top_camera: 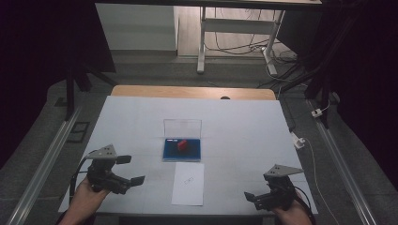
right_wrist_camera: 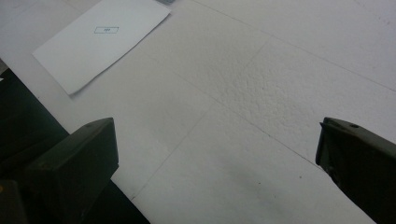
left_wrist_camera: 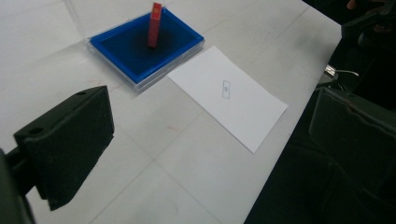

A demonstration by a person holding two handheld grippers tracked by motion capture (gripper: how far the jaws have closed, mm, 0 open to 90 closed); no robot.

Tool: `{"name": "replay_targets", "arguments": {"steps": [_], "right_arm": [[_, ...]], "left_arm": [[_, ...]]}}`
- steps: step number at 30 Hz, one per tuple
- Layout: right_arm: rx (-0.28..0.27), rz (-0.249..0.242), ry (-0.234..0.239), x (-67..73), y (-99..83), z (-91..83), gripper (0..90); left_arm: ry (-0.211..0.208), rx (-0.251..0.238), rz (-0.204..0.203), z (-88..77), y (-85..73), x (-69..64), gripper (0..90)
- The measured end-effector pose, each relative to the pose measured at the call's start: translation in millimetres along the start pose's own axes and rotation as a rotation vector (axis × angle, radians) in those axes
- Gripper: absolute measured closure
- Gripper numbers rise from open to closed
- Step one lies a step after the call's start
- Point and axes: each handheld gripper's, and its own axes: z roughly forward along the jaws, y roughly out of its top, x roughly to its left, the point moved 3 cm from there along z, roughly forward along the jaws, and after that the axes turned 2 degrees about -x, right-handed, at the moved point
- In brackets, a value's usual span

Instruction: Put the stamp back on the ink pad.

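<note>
You held the left gripper [top_camera: 129,169] near the left front of the white-covered table [top_camera: 244,126], its jaws spread wide and gripping nothing. Your right gripper [top_camera: 253,197] sat at the right front corner, likewise wide apart and empty, as its own view confirmed.

The small red rectangular block [top_camera: 182,145] stood upright on the blue pad of the clear plastic case [top_camera: 182,150], whose transparent lid [top_camera: 182,128] was raised behind it. The case lay at the table's centre. Just in front of it lay a white sheet of paper [top_camera: 188,183] bearing a small printed rectangular outline [top_camera: 188,180].

My judgement: the work had not begun. The block remained seated in its case, well apart from both grippers, and the outline on the paper was unoccupied. Lifting the block and placing it, presumably on that mark, was all still to do.

Clearance was generous. Bare table lay between each gripper and the case. The paper's near edge ran close to the table's front edge, and your right gripper stood near the front right edge, so little margin remained there
</note>
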Motion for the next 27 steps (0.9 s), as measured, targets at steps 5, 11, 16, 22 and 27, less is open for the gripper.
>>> {"name": "replay_targets", "arguments": {"steps": [5, 11, 16, 22, 27], "right_arm": [[-0.001, 0.002, -0.001, 0.1, 0.1, 0.2, 0.0], [0.002, 0.0, -0.001, 0.3, 0.1, 0.1, 0.0], [0.001, 0.001, -0.002, 0.3, 0.2, 0.0, 0.0], [0.003, -0.001, -0.008, 1.0, 0.4, 0.1, 0.0], [0.006, -0.001, -0.005, 0.9, 0.6, 0.1, 0.0]], "left_arm": [[0.025, -0.032, -0.025, -15.8, -11.2, 1.7, 0.0], [0.06, -0.045, -0.057, -28.1, -26.0, 5.8, 0.0], [0.086, -0.025, -0.08, -30.6, -37.7, 8.2, 0.0], [0.141, 0.042, -0.077, -30.3, -50.4, 7.3, 0.0], [0.195, 0.096, -0.067, -29.8, -56.8, 6.5, 0.0]]}}
